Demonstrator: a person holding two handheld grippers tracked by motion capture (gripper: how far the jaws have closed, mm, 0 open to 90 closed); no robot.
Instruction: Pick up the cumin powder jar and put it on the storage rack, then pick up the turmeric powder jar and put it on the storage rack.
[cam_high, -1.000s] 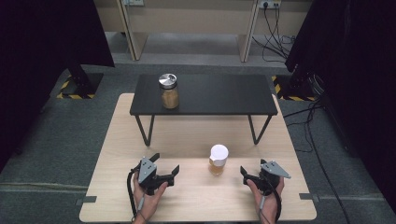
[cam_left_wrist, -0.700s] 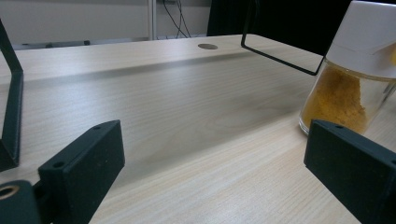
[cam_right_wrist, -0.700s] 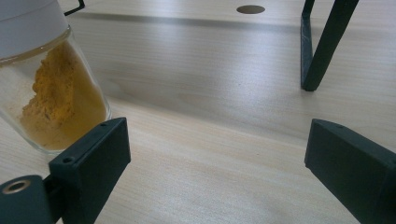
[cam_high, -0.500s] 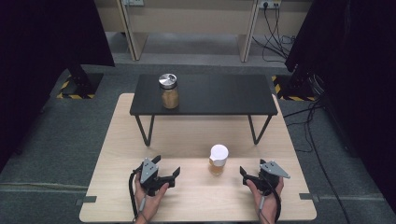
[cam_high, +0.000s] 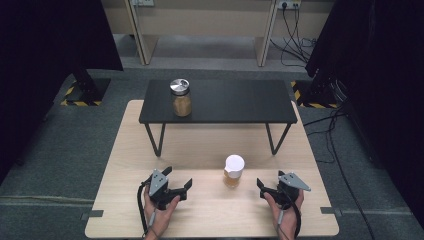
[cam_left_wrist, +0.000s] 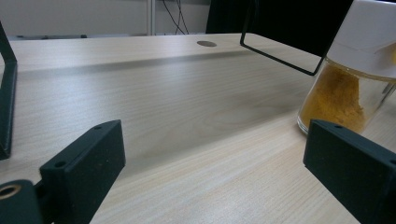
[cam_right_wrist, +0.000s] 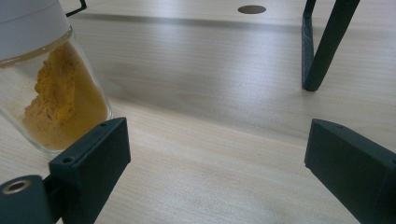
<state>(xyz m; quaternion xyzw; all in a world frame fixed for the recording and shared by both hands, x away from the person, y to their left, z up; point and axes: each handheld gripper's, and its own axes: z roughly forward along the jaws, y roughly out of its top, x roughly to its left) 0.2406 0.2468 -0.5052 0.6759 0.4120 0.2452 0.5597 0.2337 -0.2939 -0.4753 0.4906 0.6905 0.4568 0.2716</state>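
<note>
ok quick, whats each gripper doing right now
Left gripper: open, holding nothing.
Right gripper: open, holding nothing; the white-lidded glass jar of yellow powder stands between them, untouched.

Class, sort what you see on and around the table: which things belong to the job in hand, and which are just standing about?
In the job:
- white-lidded jar of yellow powder, between both tools
- left tool, open
- right tool, open

Standing about:
- silver-lidded jar on the black shelf
- wooden table
</note>
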